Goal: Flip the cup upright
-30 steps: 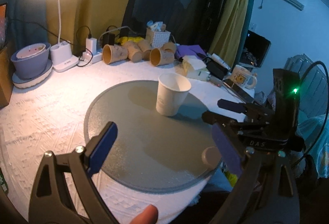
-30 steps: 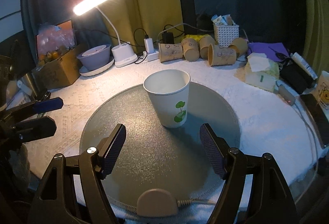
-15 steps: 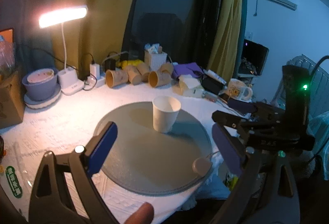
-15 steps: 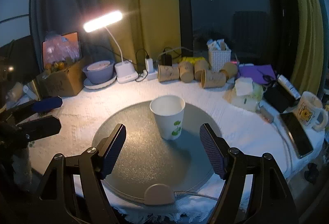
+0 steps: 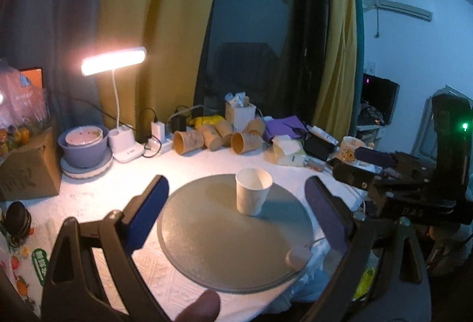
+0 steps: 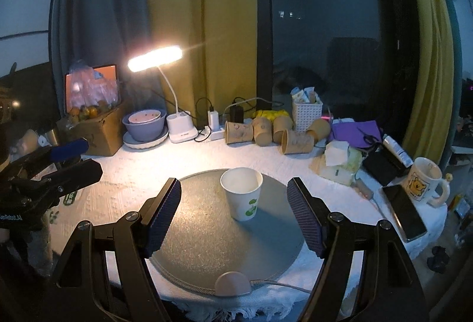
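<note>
A white paper cup with a green leaf print stands upright, mouth up, on the round grey glass disc. My left gripper is open and empty, well back from the cup. My right gripper is open and empty, also back from the cup, with the cup seen between its fingers. The right gripper also shows at the right edge of the left wrist view; the left gripper shows at the left edge of the right wrist view.
Several brown paper cups lie on their sides at the back of the white tablecloth. A lit desk lamp, a purple bowl, a cardboard box, a white basket, a mug and a phone ring the disc.
Both grippers have pulled back and up from the cup, so it looks smaller and farther. The cup stays upright on the disc.
</note>
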Motion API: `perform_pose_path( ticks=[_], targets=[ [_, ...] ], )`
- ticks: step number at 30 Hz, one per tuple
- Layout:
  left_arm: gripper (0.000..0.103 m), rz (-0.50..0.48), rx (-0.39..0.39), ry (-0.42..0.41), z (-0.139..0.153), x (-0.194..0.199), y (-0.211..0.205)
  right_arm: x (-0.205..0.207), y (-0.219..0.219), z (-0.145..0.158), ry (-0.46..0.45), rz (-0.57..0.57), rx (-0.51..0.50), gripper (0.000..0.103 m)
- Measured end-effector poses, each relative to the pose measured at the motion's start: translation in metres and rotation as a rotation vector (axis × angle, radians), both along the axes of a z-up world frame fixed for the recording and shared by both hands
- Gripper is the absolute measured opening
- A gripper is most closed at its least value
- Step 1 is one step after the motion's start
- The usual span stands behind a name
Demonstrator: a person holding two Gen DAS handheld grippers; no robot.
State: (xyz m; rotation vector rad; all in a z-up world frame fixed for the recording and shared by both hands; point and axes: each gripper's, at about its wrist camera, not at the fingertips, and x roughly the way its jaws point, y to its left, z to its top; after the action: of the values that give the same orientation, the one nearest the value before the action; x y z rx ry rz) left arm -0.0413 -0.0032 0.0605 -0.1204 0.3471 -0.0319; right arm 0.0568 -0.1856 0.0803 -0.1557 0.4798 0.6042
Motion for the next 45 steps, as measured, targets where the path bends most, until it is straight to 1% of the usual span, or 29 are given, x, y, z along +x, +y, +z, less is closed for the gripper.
perform_pose_path(
  ticks=[8, 12, 19, 28, 45],
  targets=[
    [0.094, 0.031, 0.020, -0.047, 0.015, -0.011, -0.002, -0.013, -0.004, 0.020, -0.040, -0.016, 0.014, 0.077],
    [0.094, 0.069, 0.055, -0.068, 0.025, -0.017, -0.005, -0.020, -0.005, 0.027, -0.064, -0.029, 0.008, 0.077],
    [0.094, 0.080, 0.073, -0.111, 0.033, -0.027, -0.005, -0.027, -0.008, 0.037, -0.095, -0.035, 0.015, 0.077],
    [0.094, 0.087, 0.059, -0.113, 0.033, -0.029, -0.001, -0.029, -0.008, 0.038, -0.107, -0.032, 0.012, 0.077],
    [0.094, 0.056, 0.054, -0.107, 0.033, -0.029, -0.005, -0.029, -0.005, 0.036, -0.101, -0.031, 0.010, 0.077]
  ],
)
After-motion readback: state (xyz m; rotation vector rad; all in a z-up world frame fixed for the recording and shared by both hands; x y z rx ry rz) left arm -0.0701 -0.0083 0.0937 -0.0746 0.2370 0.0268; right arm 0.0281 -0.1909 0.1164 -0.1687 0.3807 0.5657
